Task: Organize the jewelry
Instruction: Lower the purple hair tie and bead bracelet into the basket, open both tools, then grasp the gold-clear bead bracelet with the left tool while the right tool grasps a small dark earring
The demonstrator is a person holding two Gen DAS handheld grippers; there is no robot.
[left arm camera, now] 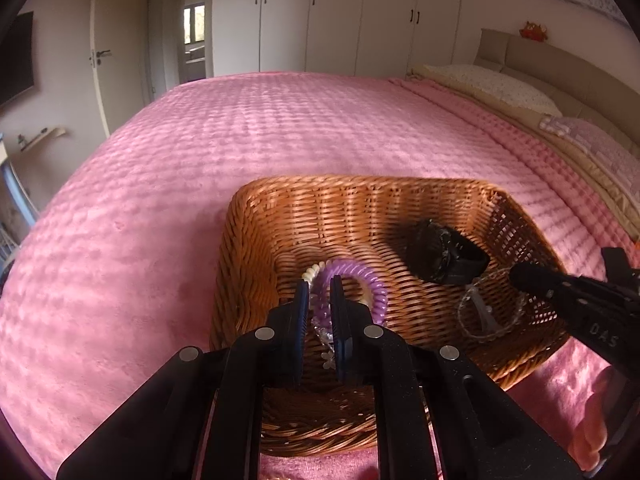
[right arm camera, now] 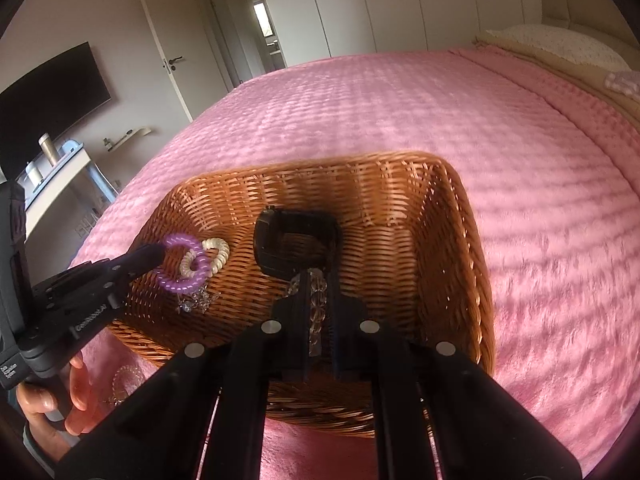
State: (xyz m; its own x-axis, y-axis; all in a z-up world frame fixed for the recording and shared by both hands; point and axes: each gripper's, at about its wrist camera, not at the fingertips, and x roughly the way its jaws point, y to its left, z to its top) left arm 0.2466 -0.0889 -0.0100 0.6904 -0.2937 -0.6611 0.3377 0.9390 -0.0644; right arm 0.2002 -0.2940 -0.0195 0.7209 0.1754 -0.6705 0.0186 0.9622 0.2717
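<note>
Left wrist view is showing my left gripper angling down into the brown woven wicker basket, which is sitting on the pink quilted bedspread. Its jaws are standing slightly apart with the purple spiral coil hair tie running between them; I cannot tell whether the pads are pressing on it. A cream spiral coil tie is lying against the purple one, and a small clear crystal piece with a flower charm is hanging just below the fingers.

From the right wrist view, my right gripper is also tilting downward over the near rim of the basket, jaws nearly closed and pinching a string of clear round beads that is running back along the gap between the fingers. Just ahead of its tips, a black wristwatch is resting on the basket floor, touching the beads' far end as far as I can see.

The person's hand is wrapping around the left gripper's handle at the lower left, low beside the basket's outer wall, with another beaded piece lying on the bedspread close to it.
</note>
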